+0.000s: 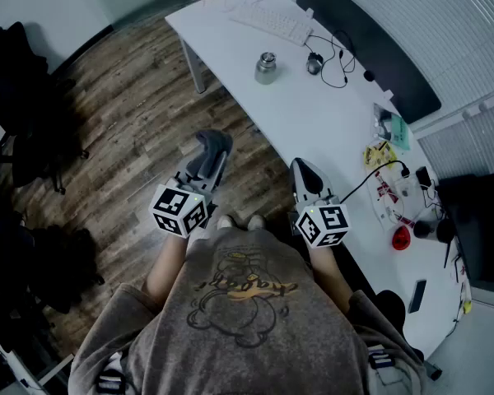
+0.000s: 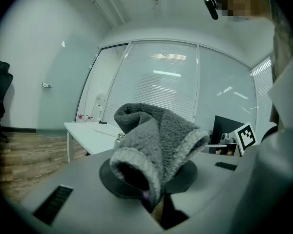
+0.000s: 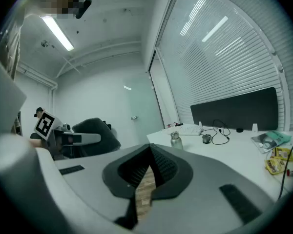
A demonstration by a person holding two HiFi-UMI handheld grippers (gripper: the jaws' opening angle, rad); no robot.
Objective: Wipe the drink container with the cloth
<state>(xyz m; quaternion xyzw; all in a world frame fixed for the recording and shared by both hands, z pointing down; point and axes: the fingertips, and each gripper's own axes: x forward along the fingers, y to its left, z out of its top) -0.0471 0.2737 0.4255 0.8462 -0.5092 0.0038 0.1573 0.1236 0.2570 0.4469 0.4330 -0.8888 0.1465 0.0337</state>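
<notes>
The drink container (image 1: 267, 67) stands upright near the table's (image 1: 329, 130) far end, well apart from the two nearly level, side-by-side grippers: the left gripper (image 1: 212, 148) clamped on the grey cloth (image 2: 156, 140), the right gripper (image 1: 300, 166) closed and empty.

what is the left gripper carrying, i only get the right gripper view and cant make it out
Observer: The left gripper is shut on a grey fleecy cloth, which bunches up above its jaws.
Operator: is the cloth on the bottle yet
Observer: No. In the head view the metal bottle stands alone on the white table, clear of both grippers.
Operator: where is the left one then
Observer: Over the wood floor, short of the table's edge and to the left of the right gripper.
</notes>
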